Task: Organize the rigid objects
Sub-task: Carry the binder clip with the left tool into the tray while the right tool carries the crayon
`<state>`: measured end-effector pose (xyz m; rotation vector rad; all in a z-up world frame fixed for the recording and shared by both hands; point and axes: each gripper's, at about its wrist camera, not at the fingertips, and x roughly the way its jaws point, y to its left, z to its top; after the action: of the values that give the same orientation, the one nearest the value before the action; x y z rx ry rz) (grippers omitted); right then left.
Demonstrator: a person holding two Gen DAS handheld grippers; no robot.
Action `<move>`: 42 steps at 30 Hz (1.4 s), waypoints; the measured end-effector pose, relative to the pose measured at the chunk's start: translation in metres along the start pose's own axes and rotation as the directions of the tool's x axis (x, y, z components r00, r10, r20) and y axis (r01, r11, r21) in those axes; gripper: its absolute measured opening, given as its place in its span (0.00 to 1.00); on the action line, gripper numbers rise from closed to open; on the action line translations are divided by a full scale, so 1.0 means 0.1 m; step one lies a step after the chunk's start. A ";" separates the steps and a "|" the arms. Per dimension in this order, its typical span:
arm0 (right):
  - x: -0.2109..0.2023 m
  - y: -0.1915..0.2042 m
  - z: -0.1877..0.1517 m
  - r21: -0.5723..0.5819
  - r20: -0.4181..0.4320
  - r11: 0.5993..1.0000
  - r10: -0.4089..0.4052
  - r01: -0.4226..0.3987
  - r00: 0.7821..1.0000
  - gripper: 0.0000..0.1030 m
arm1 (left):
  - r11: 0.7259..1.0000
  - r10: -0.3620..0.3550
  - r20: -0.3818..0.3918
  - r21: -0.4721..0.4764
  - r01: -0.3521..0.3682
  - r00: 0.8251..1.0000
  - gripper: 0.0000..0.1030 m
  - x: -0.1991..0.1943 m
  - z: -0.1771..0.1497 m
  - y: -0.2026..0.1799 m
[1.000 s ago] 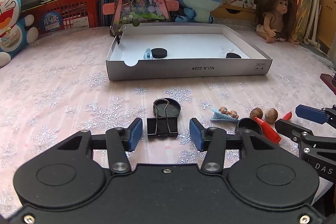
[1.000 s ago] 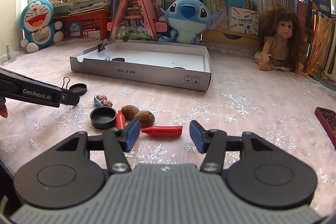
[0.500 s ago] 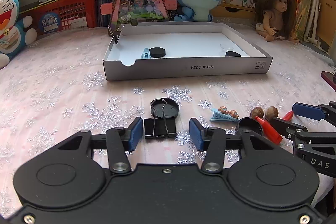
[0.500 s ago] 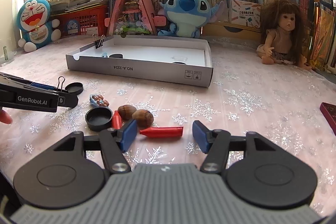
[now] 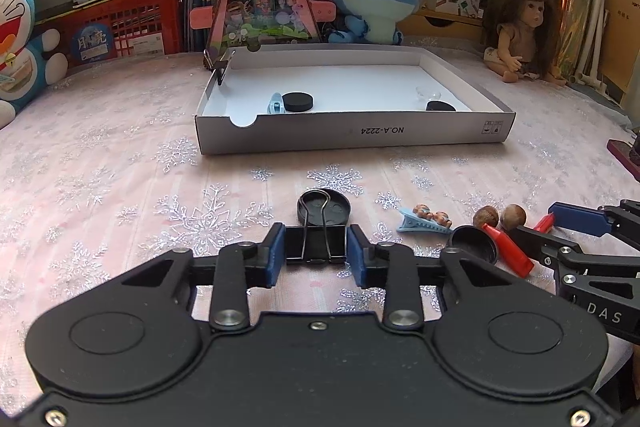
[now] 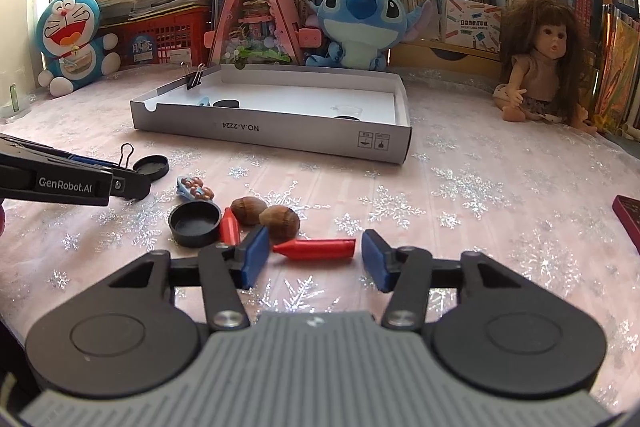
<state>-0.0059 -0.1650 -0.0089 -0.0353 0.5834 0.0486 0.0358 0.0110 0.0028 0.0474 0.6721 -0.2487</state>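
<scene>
My left gripper [image 5: 316,247] has its blue pads on both sides of a black binder clip [image 5: 316,245] that lies on the tablecloth, the pads touching or nearly touching its sides. A black lid [image 5: 324,213] lies just beyond the clip. My right gripper [image 6: 316,251] is open around a red crayon [image 6: 316,249] lying crosswise between its fingers. The white cardboard box [image 5: 352,135] stands further back, holding a black cap [image 5: 298,102], a blue clip and another black cap.
Near the right gripper lie a black cap [image 6: 195,221], a second red crayon [image 6: 229,227], two nuts [image 6: 264,215] and a blue hair clip [image 6: 192,187]. Plush toys, a doll [image 6: 536,67], books and red baskets line the back. A dark red object [image 6: 628,215] lies at the right edge.
My left gripper has moved forward and narrowed around the binder clip. My right gripper has moved forward and down so the red crayon lies between its fingers.
</scene>
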 end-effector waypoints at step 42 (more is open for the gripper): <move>0.16 -0.44 0.62 0.135 0.085 0.991 -0.031 0.020 0.996 0.48 | 1.000 0.014 0.139 -0.021 -0.011 0.990 0.29 -0.08 0.73 0.07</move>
<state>0.0438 -0.2055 0.0345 0.0896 0.4984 -0.0141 0.0757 0.0110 0.0648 0.0141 0.5350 -0.2312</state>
